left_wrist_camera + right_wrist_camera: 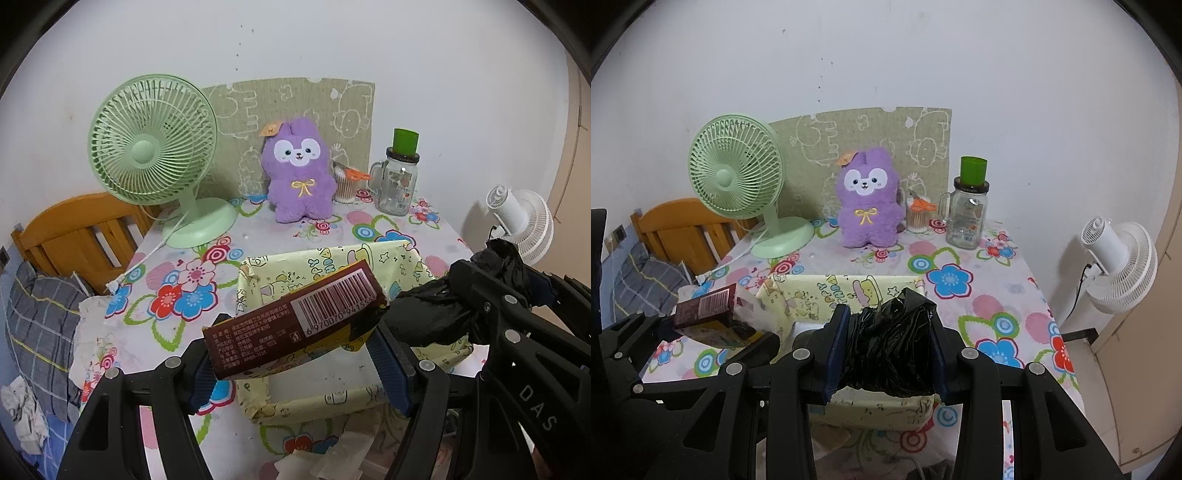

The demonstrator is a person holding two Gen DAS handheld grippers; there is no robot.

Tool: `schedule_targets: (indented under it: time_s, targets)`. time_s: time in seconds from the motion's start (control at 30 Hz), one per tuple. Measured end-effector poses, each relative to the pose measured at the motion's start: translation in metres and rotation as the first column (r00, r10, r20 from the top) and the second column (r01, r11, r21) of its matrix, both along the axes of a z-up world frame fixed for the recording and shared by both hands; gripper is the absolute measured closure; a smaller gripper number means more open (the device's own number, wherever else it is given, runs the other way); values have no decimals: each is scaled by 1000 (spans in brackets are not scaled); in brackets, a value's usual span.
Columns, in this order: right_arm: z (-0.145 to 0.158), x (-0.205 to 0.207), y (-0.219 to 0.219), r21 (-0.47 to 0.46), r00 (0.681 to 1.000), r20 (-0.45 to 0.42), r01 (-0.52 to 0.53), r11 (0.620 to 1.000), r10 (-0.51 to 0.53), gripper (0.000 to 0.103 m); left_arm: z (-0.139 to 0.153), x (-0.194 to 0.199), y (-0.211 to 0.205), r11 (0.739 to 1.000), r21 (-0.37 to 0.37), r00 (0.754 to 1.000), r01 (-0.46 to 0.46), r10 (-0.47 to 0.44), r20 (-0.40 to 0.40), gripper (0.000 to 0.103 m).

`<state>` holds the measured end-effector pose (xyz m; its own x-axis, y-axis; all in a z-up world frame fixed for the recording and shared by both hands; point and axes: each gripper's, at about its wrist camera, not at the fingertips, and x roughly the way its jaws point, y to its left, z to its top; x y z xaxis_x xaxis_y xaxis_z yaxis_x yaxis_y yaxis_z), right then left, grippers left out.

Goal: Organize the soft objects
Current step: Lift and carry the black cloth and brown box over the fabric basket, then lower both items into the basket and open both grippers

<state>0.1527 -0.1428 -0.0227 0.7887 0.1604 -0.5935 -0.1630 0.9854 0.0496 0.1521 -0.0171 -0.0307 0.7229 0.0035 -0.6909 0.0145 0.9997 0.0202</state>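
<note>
My left gripper [295, 354] is shut on a brown tissue pack [291, 317] with a barcode, held above the left part of a yellow cartoon-print box [332, 258]. My right gripper [886, 350] is shut on a crumpled roll of black plastic bags [890, 347], held above the same yellow box [812, 291]. The right gripper and the black bags [428, 314] show at the right of the left wrist view. The tissue pack [705, 306] shows at the left of the right wrist view. A purple plush rabbit [297, 173] sits upright at the back of the table.
A green desk fan [155, 147] stands back left with its cord on the floral tablecloth [192, 288]. A glass jar with a green cup [399, 177] and a swab holder [347, 184] stand back right. A white fan [1119, 266] is off the table's right; a wooden chair [74, 232] left.
</note>
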Motion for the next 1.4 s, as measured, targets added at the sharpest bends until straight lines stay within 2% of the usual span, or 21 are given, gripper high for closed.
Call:
schedule_targets:
  time_s: [0.47,0.57,0.6,0.73,0.83,1.4]
  targets:
    - [-23,34,5,-5,997,-70,-13,1000,13,61,-26,31,-1,1000,-2,997,8,-9,-78,25]
    - [-28,39,8,-22,997,-82,-16,1000,14,57,-32,35,-3,1000,13,996,12,-11,-92,22]
    - [-29,40,8,-26,996,-84,-13,1000,11,52,-33,35,-3,1000,13,995,15,-14,-95,20]
    - [-33,42,7,-20,995,-95,-13,1000,11,22,-36,37,-3,1000,16,995,15,-13,-99,11]
    - [-33,41,8,-37,996,-87,-7,999,4,14,-39,38,-2,1000,27,994,5,-2,-106,9]
    - [-31,21,9,-41,994,-108,-8,999,3,13,-35,17,-5,999,46,994,14,-9,-105,8]
